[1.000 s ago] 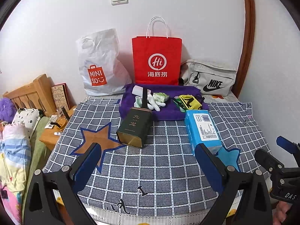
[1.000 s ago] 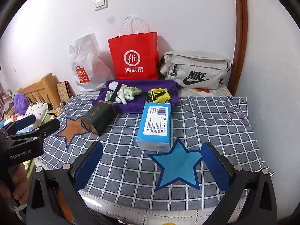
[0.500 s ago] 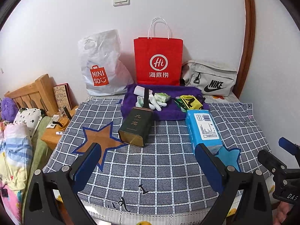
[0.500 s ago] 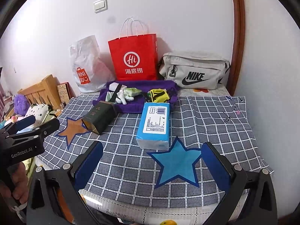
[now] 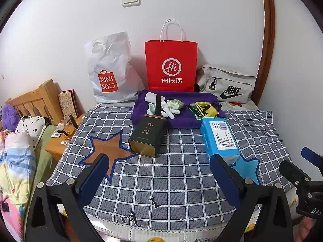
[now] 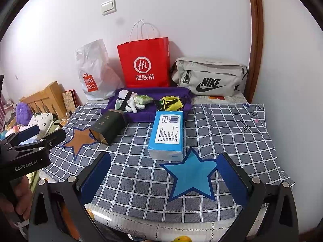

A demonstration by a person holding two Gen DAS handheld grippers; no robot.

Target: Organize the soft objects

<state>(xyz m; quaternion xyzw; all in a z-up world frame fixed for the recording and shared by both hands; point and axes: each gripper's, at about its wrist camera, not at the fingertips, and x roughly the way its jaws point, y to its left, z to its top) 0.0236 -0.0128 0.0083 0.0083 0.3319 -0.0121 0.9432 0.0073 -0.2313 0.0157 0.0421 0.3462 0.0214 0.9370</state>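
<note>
purple cloth (image 5: 181, 119) with gloves (image 5: 168, 110) and a yellow piece (image 5: 206, 107) lies at 12 o'clock, as a second ago; only the cameras drift slightly. left gripper (image 5: 159, 173) and right gripper (image 6: 163, 171) gape, empty, so nothing is organized further.

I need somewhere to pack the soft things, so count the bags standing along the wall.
3, in a row against the wall: white plastic Miniso bag on the left, red paper handled bag in the middle, grey fabric Nike bag on the right. None seems hidden.
</note>
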